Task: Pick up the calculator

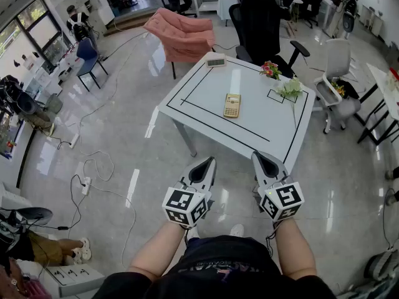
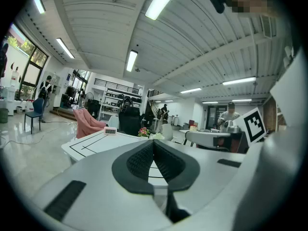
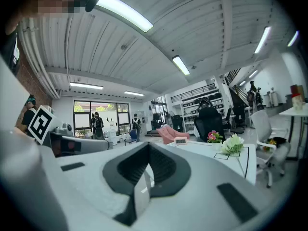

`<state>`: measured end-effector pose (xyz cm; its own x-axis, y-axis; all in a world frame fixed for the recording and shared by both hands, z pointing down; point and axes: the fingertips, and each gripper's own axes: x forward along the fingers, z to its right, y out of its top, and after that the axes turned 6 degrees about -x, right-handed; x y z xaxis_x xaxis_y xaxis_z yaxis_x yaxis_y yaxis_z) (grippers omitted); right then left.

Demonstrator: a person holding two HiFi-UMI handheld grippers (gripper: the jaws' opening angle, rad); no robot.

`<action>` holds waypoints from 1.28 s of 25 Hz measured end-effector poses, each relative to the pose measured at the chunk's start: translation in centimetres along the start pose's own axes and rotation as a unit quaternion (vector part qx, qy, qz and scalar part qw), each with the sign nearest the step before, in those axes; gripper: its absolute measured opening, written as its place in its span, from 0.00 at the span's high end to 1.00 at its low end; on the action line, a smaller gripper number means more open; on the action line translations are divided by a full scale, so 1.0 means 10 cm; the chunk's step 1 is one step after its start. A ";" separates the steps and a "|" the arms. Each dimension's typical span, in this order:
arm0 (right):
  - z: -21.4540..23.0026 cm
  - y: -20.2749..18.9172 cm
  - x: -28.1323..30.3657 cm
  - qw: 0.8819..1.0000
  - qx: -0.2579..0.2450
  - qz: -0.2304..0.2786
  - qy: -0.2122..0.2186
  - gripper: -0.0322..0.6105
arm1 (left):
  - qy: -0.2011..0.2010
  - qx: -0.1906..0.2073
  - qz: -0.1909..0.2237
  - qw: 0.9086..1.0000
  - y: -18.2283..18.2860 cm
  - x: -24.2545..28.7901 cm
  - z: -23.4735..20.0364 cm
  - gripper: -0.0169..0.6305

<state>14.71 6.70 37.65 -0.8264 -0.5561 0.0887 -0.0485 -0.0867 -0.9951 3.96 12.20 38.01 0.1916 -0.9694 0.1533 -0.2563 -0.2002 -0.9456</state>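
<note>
A yellow calculator (image 1: 232,105) lies flat near the middle of the white table (image 1: 187,86), inside its black-lined rectangle. Both grippers hang side by side over the floor, short of the table's near edge and apart from the calculator. My left gripper (image 1: 204,164) is shut with nothing between its jaws, and in the left gripper view its dark pads (image 2: 154,153) meet. My right gripper (image 1: 262,159) is also shut and empty, its pads (image 3: 149,165) closed together. The calculator does not show in either gripper view.
A small digital clock (image 1: 216,61) sits at the table's far edge, with pink flowers (image 1: 270,70) and white flowers (image 1: 290,89) at its right side. A pink-draped chair (image 1: 181,35) and a black office chair (image 1: 260,18) stand behind. Cables (image 1: 93,173) trail on the floor left.
</note>
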 end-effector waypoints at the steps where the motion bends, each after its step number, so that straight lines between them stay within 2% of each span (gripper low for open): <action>1: 0.01 0.00 0.00 1.000 0.001 0.000 0.000 0.95 | 0.001 -0.001 0.000 1.000 0.00 0.01 0.00 0.97; 9: 0.10 0.05 -0.10 0.999 0.012 0.024 0.017 0.95 | 0.005 -0.010 0.017 1.000 0.02 0.04 0.10 0.97; 10: 0.14 0.05 -0.11 0.999 0.010 0.026 0.016 0.95 | 0.003 -0.013 0.017 1.000 0.01 0.06 0.12 0.90; 12: 0.19 0.04 -0.13 0.999 0.006 0.029 0.015 0.87 | -0.002 -0.019 0.015 1.000 -0.02 0.09 0.15 0.61; 13: 0.22 0.03 -0.14 0.999 0.005 0.029 0.015 0.71 | -0.001 -0.020 0.013 1.000 -0.04 0.10 0.15 0.53; 14: 0.25 0.02 -0.15 1.000 0.003 0.028 0.012 0.58 | 0.002 -0.019 0.011 1.000 -0.06 0.12 0.14 0.49; 15: 0.29 0.01 -0.15 1.000 0.001 0.026 0.009 0.53 | 0.004 -0.017 0.008 1.000 -0.07 0.13 0.14 0.47; 24: 0.55 -0.05 0.00 1.000 0.016 0.020 -0.003 0.53 | -0.008 -0.009 -0.004 1.000 -0.07 0.40 0.13 0.45; 32: 0.71 -0.05 0.44 0.999 0.009 0.028 -0.021 0.53 | -0.029 0.003 -0.007 1.000 0.07 0.80 -0.23 0.45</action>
<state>15.06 -1.62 38.85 -0.8032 -0.5946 0.0352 0.0078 -0.0695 -0.9976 3.13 3.99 39.25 0.2501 -0.9565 0.1505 -0.2473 -0.2133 -0.9452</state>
